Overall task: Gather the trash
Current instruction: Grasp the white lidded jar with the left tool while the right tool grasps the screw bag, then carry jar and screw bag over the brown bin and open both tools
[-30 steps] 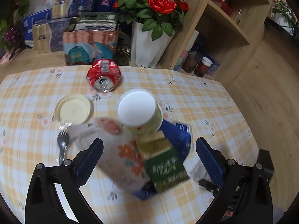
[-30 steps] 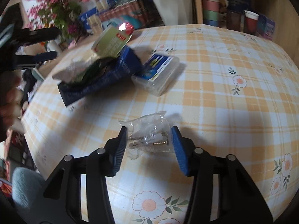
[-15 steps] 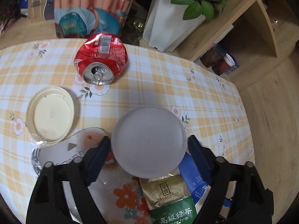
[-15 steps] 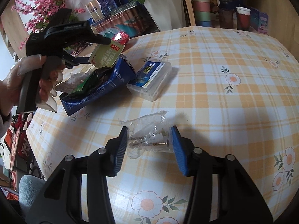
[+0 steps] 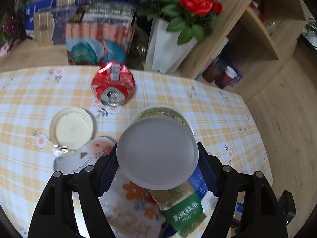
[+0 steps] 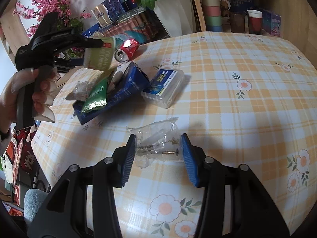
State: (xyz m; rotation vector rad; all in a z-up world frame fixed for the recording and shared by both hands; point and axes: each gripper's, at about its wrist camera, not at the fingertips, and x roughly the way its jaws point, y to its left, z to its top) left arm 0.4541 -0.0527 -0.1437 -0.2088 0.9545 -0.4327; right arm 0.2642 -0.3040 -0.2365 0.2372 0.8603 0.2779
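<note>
My left gripper [image 5: 157,170] is shut on an upturned green paper cup [image 5: 158,150] and holds it above the table; the cup also shows in the right wrist view [image 6: 99,54]. Under it lie a green tea packet [image 5: 184,212], a floral wrapper [image 5: 128,204] and a blue carton [image 6: 122,95]. A crushed red can [image 5: 113,85] and a round plastic lid [image 5: 71,129] lie farther back. My right gripper [image 6: 158,154] sits low on the table with its jaws on either side of a clear bag of screws [image 6: 158,142], and I cannot tell whether they press it.
A clear plastic box [image 6: 164,89] lies beside the blue carton. A white vase of red roses [image 5: 168,45], boxes and snack packs stand behind the table. Wooden shelves [image 5: 257,39] with cups stand at the right. The checked tablecloth [image 6: 237,109] spreads to the right.
My left gripper came down around the upturned cup, shut on it and lifted it off the trash pile. My right gripper stayed around the screw bag.
</note>
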